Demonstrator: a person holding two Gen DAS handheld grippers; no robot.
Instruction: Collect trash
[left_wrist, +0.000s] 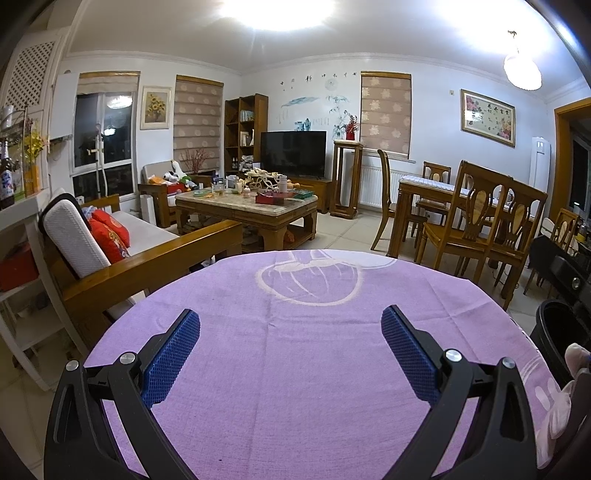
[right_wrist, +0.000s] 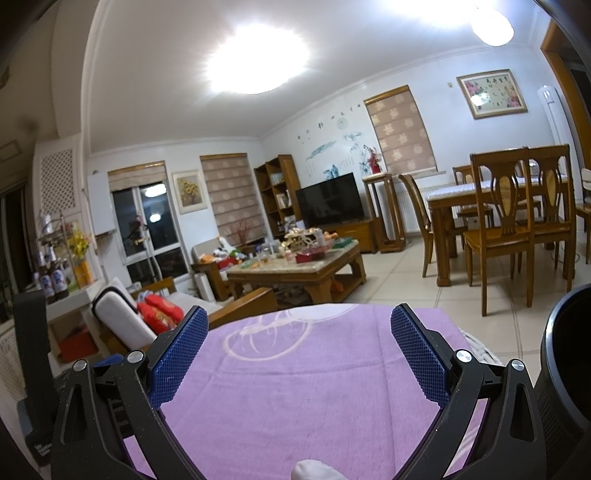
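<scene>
Both grippers hover over the purple tabletop (left_wrist: 295, 369). Left gripper (left_wrist: 290, 332) fingers wide, empty. Right gripper (right_wrist: 299, 332) fingers wide, empty. Black bin (left_wrist: 561, 339) stands just beside the tabletop's right edge. One pale crumpled scrap (right_wrist: 314, 470) lies at the near edge, below the right gripper. Cloth otherwise bare; collecting looks nearly done, that scrap apparently left.

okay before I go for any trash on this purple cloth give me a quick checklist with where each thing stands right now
1. Left gripper open and empty: ok.
2. Right gripper open and empty: ok.
3. Black bin within view at the right: ok.
4. Purple cloth ahead free of obstacles: ok.
5. Trash located: cannot tell; a whitish thing shows at the right wrist view's bottom edge, unclear what.
6. Bin has room: cannot tell.
</scene>
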